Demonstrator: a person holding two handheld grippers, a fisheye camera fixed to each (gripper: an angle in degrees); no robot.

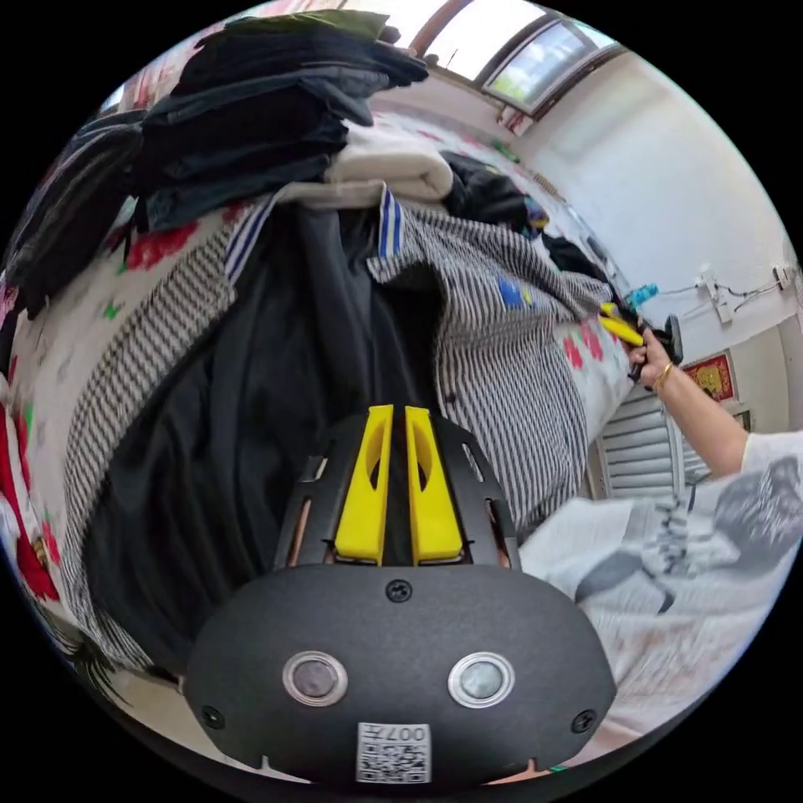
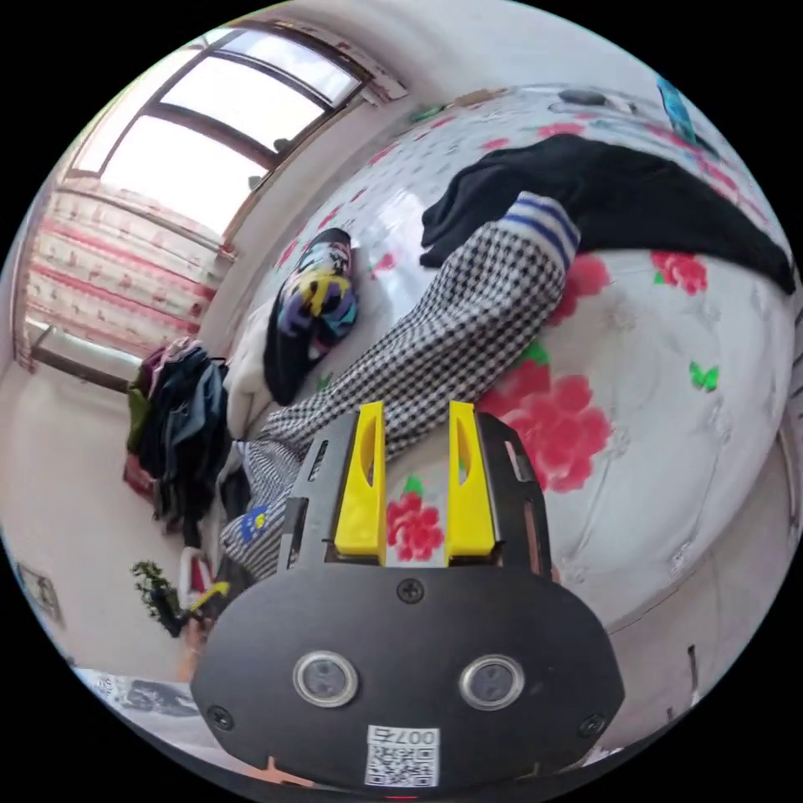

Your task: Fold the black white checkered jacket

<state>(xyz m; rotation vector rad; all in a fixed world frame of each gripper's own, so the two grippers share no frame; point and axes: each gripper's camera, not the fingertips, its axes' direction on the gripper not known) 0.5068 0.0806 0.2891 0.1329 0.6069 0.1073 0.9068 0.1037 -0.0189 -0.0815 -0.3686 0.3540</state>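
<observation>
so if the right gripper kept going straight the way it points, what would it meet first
Probably the checkered sleeve lying on the flowered bedsheet, just ahead of the open jaws of the right gripper; depth is hard to judge.

We see a bed with a white floral sheet (image 2: 669,335), big red flowers and small green butterflies printed on it. Lying directly on it: the black white checkered jacket (image 1: 502,351), spread open, dark lining up, one sleeve (image 2: 468,335) stretched flat across the sheet with a blue-and-white striped cuff. Just past that cuff, touching it, a black garment (image 2: 619,201). A multicoloured dark bundle (image 2: 314,309) sits near the sleeve. At the jacket's collar end we see a stack of folded dark clothes (image 1: 251,109) and a cream folded piece (image 1: 389,163).
</observation>
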